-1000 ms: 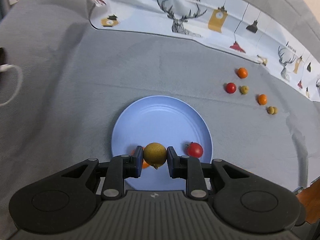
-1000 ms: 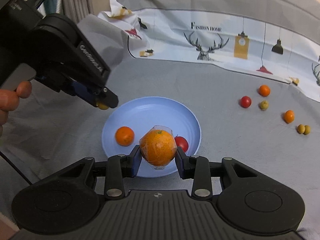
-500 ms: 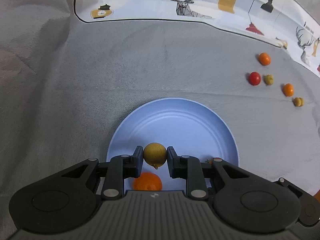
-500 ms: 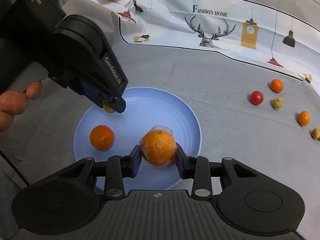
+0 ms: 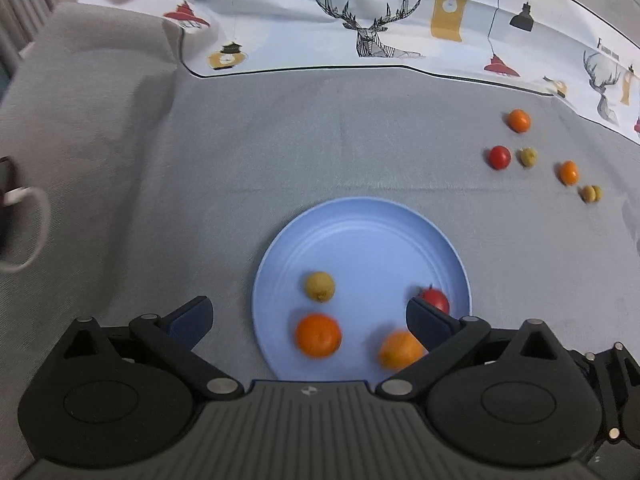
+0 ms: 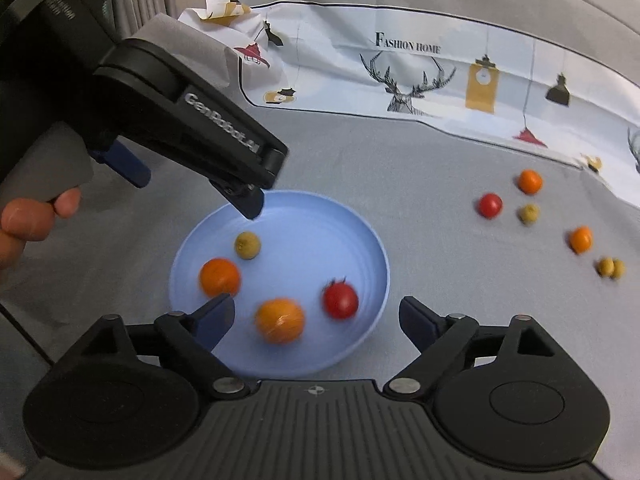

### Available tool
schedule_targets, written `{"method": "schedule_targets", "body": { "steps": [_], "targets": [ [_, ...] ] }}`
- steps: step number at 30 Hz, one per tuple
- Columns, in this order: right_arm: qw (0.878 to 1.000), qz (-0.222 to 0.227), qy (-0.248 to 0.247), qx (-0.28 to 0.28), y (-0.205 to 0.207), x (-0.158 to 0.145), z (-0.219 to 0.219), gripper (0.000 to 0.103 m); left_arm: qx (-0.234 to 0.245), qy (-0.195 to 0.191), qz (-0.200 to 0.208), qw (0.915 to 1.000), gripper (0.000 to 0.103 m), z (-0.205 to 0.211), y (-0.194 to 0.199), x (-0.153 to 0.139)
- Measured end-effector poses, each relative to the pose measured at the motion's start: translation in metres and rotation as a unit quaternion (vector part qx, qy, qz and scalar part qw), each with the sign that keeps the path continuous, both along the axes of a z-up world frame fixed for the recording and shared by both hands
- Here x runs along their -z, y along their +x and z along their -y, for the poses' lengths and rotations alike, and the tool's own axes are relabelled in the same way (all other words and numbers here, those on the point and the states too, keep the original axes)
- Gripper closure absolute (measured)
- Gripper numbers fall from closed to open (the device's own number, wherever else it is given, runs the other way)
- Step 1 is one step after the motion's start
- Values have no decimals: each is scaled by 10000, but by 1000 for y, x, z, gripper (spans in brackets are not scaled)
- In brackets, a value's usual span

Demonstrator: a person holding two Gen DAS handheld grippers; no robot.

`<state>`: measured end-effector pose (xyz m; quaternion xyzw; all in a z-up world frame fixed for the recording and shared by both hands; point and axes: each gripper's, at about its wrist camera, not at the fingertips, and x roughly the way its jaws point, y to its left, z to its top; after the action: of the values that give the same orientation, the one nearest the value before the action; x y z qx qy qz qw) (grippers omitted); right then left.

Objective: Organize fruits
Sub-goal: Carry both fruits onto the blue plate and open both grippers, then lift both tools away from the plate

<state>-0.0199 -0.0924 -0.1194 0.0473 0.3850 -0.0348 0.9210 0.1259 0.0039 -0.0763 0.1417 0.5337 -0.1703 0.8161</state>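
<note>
A light blue plate lies on the grey cloth. On it lie a small yellow fruit, an orange, a wrapped orange and a red tomato. My left gripper is open and empty above the plate's near edge; it also shows in the right wrist view. My right gripper is open and empty over the plate's near side.
Several loose fruits lie on the cloth at the right: a tomato, two oranges, small yellow ones. A printed white cloth lies at the back. A white cable lies at the left.
Both grippers have opened. The yellow fruit left the left gripper and the wrapped orange left the right gripper; both now lie on the plate. Both grippers have drawn back a little.
</note>
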Motion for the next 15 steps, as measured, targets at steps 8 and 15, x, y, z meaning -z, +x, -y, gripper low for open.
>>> {"method": "schedule_targets", "body": {
  "steps": [8,15],
  "targets": [
    [9986,257,276,361,-55,-44,-15,8,23,19,257,9997,0,-33,-64,-46],
    [9960,754,129,469,-102,-77,-32,3,3,-77,513,9987,0,-63,-121,-74]
  ]
}}
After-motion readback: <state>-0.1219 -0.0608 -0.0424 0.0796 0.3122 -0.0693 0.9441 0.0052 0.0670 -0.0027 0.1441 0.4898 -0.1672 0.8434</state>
